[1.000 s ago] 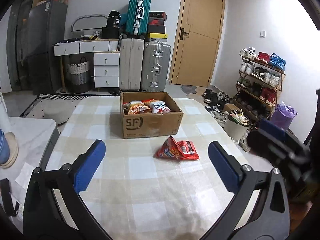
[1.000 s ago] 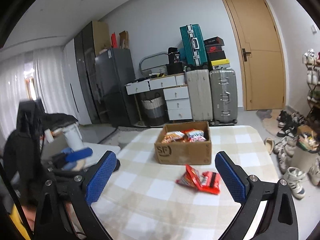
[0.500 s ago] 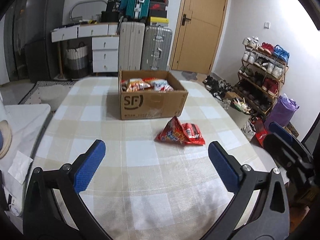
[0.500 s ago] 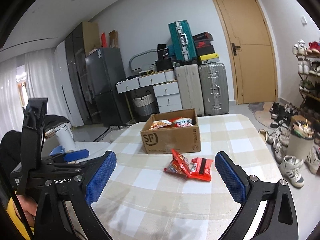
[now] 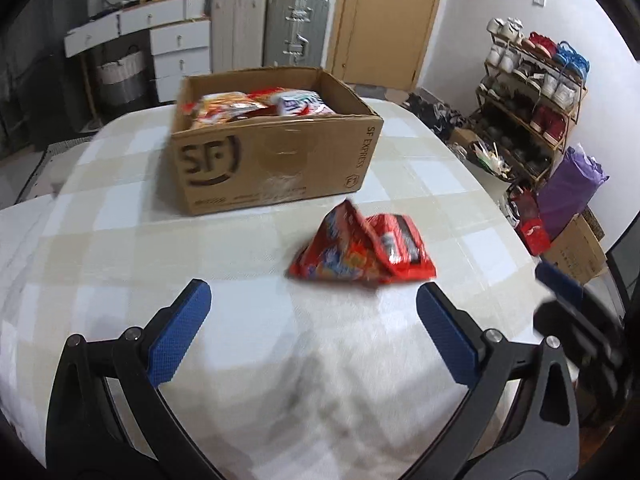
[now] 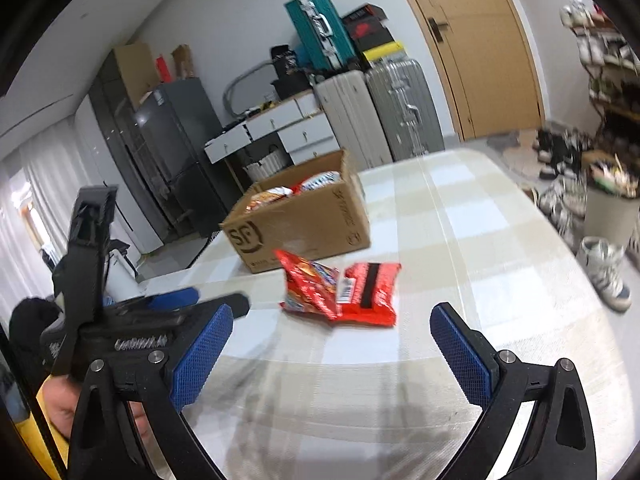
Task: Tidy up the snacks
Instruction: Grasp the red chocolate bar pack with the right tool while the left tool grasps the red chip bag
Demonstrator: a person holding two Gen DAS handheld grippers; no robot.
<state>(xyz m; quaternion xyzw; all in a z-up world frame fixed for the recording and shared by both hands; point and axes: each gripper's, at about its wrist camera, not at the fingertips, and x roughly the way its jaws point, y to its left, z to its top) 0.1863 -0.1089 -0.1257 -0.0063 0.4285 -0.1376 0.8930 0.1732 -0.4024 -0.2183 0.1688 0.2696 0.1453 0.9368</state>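
Note:
Two red snack bags [image 5: 362, 254] lie together on the checked tablecloth, just in front of an open SF cardboard box [image 5: 276, 160] that holds several snack packets [image 5: 256, 106]. My left gripper [image 5: 312, 332] is open and empty, just short of the bags. My right gripper [image 6: 332, 350] is open and empty, also close in front of the red bags [image 6: 344, 288]. The box [image 6: 304, 224] stands behind them. The left gripper shows at the left of the right wrist view [image 6: 160, 312].
The table [image 5: 120, 240] has a rounded edge. Suitcases [image 5: 272, 28] and white drawers [image 5: 176, 48] stand behind it, a door [image 5: 384, 20] at the back, a shoe rack [image 5: 532, 92] and a purple bag [image 5: 568, 196] to the right.
Both grippers have moved forward and down toward the red bags, which now look much larger. Both stay open.

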